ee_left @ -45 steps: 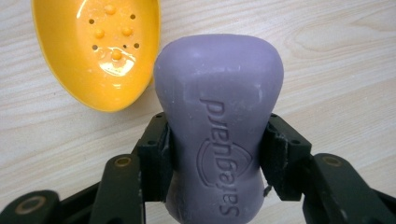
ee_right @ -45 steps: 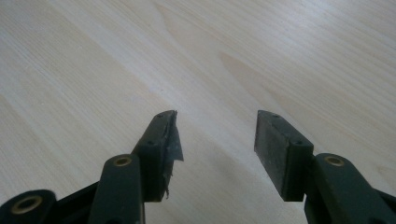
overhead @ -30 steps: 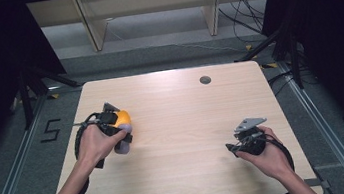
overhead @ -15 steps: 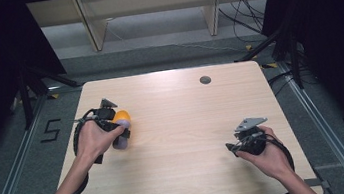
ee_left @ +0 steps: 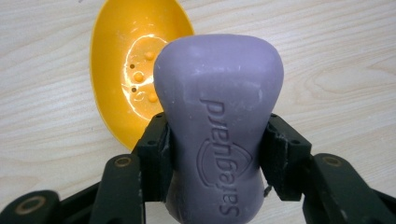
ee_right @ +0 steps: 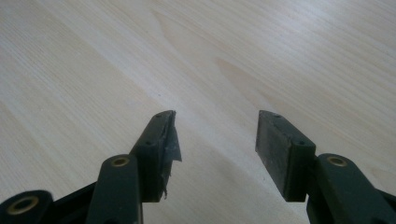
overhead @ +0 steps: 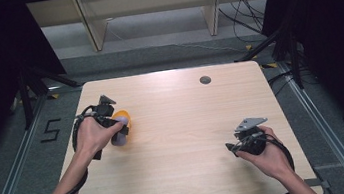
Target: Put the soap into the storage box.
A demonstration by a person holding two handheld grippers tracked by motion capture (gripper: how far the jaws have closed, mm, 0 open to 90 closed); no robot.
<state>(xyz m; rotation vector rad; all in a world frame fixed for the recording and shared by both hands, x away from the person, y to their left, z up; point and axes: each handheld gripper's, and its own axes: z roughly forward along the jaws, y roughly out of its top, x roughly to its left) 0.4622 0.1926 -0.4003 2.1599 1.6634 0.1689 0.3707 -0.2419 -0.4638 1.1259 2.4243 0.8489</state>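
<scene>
Left gripper: clamped on the purple soap, at nine o'clock on the table.
Soap dish: yellow, just behind the soap.
Right gripper: jaws apart, holding nothing, at four o'clock.

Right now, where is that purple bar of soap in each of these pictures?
High view: the soap sits left of middle, in the left gripper, beside the yellow dish.
Left gripper view: the soap stands in the centre, clamped between the black jaws, with the dish behind it at upper left.
Right gripper view: no soap here, just open jaws over the table.
Shared landmark: the pale wooden table.
</scene>
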